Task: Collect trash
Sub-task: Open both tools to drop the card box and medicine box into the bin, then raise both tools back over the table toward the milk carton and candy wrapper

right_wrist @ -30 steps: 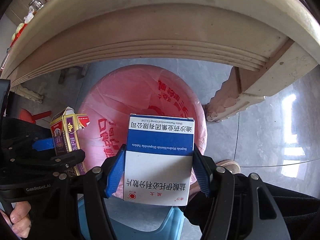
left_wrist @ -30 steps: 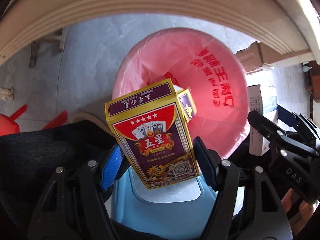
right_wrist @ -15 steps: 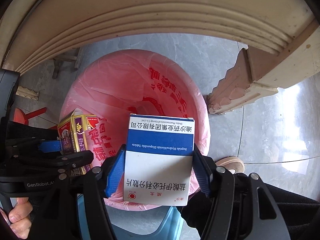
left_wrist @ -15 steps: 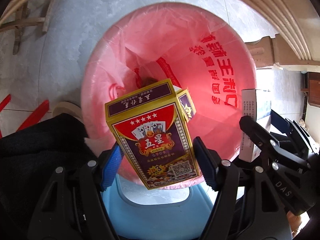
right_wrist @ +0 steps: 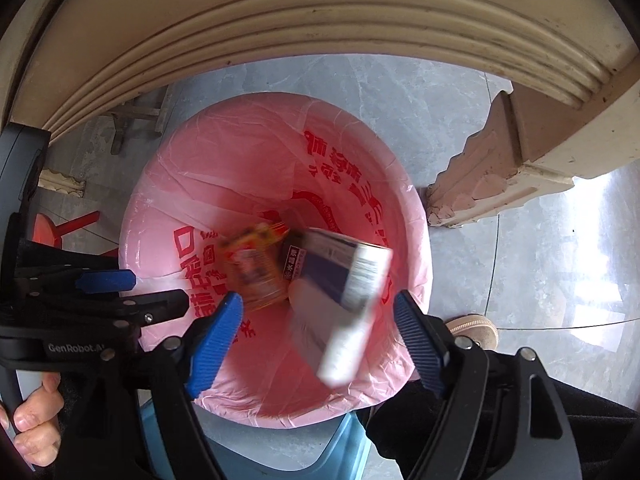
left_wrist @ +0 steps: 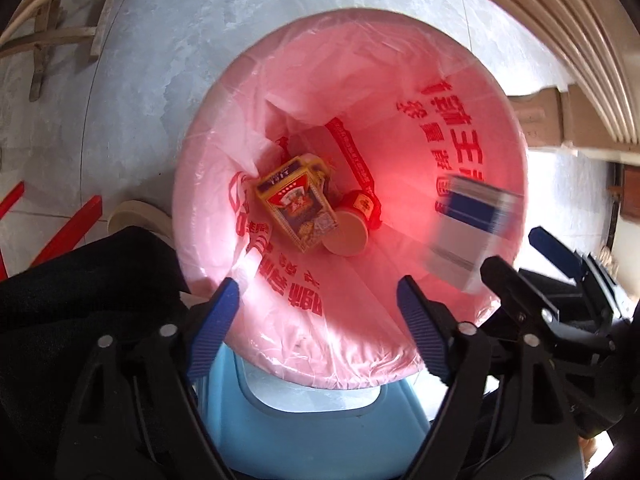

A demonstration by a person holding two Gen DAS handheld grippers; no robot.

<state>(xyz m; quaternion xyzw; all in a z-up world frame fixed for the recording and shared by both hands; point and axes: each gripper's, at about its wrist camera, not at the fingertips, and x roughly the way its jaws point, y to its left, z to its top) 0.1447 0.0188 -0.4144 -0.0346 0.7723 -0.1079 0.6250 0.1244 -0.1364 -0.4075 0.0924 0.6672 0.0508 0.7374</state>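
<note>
Playing-card box (left_wrist: 298,204), yellow and maroon, lies deep in the pink-lined trash bin (left_wrist: 400,356), and I see it tilted at the bottom beside a paper cup (left_wrist: 352,226) on its side. In my right wrist view the same box is a smeared streak, so I cannot tell its exact pose there. My left gripper (left_wrist: 318,320) has its jaws spread wide apart over the bin's near rim, nothing between the blue pads (left_wrist: 216,326). My right gripper (right_wrist: 320,332) is the same, jaws parted, nothing clamped. The blue-and-white medicine box (right_wrist: 344,304) is loose in the gap ahead of those pads, blurred and tilted, touching neither one as far as I can see; from the left wrist camera it shows at the bin's right side, above the liner, just beside the right tool's tips. The bin stands on a grey tiled floor (right_wrist: 520,248), near a carved table leg (right_wrist: 488,168), with a light blue stool (left_wrist: 320,428) at its near edge.
</note>
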